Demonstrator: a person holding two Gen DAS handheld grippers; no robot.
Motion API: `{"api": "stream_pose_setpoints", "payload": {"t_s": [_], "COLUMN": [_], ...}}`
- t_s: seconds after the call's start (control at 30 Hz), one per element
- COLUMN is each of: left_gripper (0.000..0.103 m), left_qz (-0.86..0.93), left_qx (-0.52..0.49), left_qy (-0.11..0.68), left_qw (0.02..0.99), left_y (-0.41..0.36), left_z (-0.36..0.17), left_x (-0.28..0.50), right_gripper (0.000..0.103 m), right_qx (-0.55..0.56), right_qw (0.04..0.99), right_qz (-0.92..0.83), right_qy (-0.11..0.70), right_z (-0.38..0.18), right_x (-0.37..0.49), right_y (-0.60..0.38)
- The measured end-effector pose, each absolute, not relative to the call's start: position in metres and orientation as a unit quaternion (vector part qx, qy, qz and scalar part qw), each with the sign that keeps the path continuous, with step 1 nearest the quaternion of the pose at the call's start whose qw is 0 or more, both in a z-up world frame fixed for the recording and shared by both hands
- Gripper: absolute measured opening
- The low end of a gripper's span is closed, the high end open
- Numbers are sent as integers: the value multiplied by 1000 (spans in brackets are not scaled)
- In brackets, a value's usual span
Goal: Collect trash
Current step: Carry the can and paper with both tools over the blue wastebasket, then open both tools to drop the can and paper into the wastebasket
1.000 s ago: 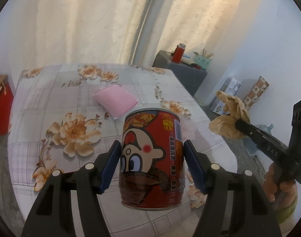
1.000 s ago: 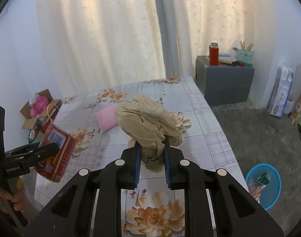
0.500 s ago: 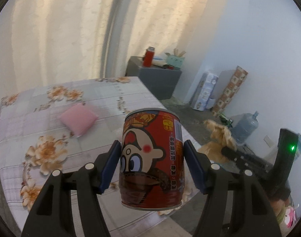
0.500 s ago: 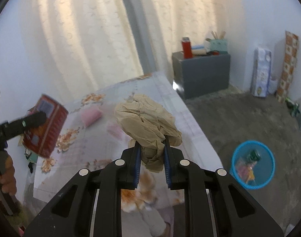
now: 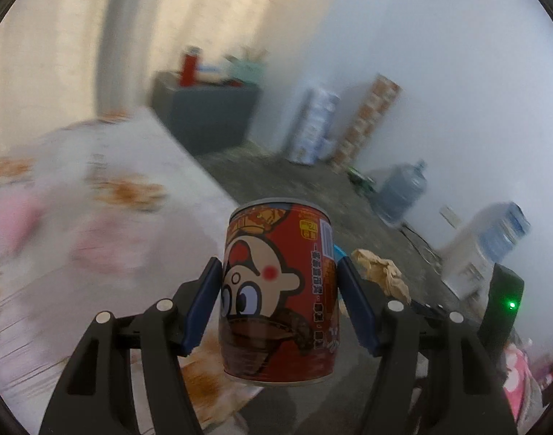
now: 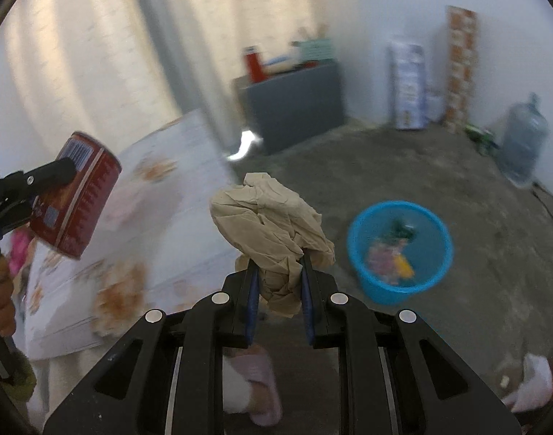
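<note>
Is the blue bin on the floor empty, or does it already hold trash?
It already holds trash. The right wrist view looks into the blue bin and shows pink, yellow and dark green items on its bottom; blur hides what they are.

— What's along your far wall?
— A dark grey cabinet (image 6: pixel 294 101) bearing a red bottle (image 6: pixel 254 64). Right of it, a large clear water jug (image 6: pixel 524 145).
— And nearer, on your left?
— The floral-clothed table (image 6: pixel 160 224).

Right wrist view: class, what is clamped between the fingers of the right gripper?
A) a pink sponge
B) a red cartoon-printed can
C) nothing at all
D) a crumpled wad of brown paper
D: the right gripper is shut on the crumpled wad of brown paper, while the red can sits in the left gripper at the left edge of the view.
</note>
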State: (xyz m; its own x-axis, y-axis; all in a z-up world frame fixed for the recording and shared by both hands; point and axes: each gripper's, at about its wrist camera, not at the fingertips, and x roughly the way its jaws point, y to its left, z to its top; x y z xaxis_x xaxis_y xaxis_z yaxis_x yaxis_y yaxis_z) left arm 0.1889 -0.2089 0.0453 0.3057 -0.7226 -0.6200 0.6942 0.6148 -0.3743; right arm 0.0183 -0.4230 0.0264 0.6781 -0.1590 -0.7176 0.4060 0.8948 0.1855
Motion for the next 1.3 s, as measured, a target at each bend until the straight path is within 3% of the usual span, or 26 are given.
{"api": "stream_pose_setpoints", "payload": {"t_s": [0.37, 0.83, 0.93, 1.0, 1.03, 1.3], "left_gripper": [63, 64, 65, 78, 79, 84], "left_qz": [-524, -491, -488, -480, -476, -479], "left_qx": [37, 141, 149, 143, 139, 107], "left_qy": [456, 561, 571, 576, 573, 553], "left_qw": [719, 652, 643, 646, 652, 674], "left_y": [-383, -557, -574, -584, -585, -569], "left_z": [7, -101, -118, -126, -127, -111], "left_x": [206, 231, 236, 241, 243, 251], "right_gripper": [18, 19, 27, 43, 46, 48], "right_qx": [197, 242, 236, 226, 224, 227], "right_qw": [856, 815, 808, 801, 797, 788], "right_qz": [-269, -284, -297, -300, -304, -322], "right_qy": [396, 443, 451, 466, 471, 472], "right_z": [-15, -97, -112, -127, -132, -142], "right_x": [5, 45, 52, 60, 62, 52], "right_y": [-524, -606, -617, -626, -628, -634]}}
